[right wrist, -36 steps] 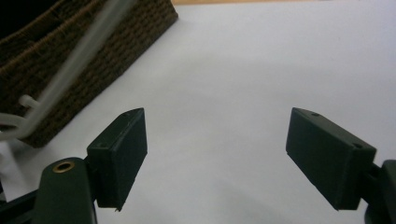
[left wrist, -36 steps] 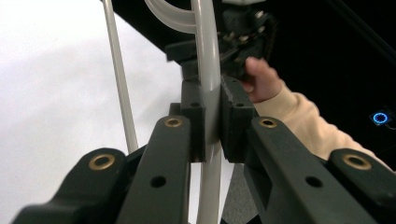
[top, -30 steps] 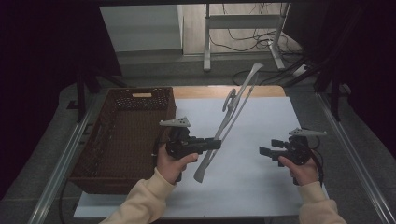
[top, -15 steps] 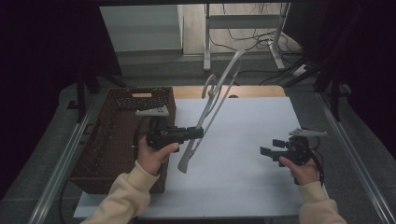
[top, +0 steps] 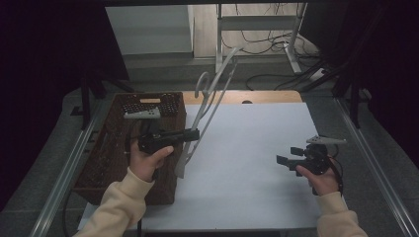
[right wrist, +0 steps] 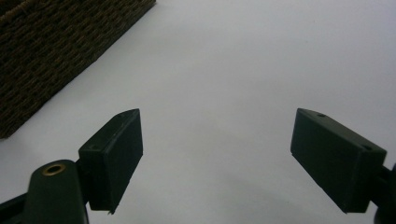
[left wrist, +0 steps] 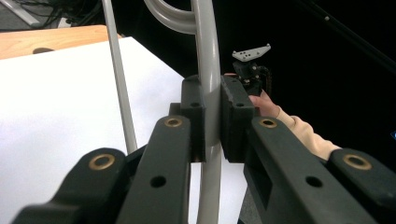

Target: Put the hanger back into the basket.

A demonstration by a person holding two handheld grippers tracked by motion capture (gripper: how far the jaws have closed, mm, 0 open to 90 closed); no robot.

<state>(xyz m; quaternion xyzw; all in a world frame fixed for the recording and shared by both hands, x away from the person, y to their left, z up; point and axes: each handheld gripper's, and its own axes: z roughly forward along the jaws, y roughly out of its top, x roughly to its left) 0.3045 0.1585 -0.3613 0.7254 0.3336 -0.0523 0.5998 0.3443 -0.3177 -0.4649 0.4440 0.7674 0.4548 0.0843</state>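
A grey plastic clothes hanger [top: 210,103] stands steeply tilted in the air, its hook end up and its lower end close to the basket's right edge. My left gripper [top: 194,134] is shut on one of its bars; in the left gripper view the pads clamp the hanger's grey bar [left wrist: 208,70] on both sides, with the left gripper [left wrist: 212,116] pointing toward the right hand. My right gripper [top: 285,156] hovers low over the white sheet at the right, open. The right gripper view has nothing between the wide-set jaws of the right gripper [right wrist: 217,158].
A dark woven basket [top: 118,143] stands along the table's left side, under my left hand, and its corner [right wrist: 56,51] appears in the right gripper view. A white sheet [top: 257,148] covers the table. Metal rails run along both table sides. Cables lie on the floor beyond.
My left hand has carried the hanger leftward and a little up, from the middle of the sheet to the basket's right edge. The right hand has stayed put.
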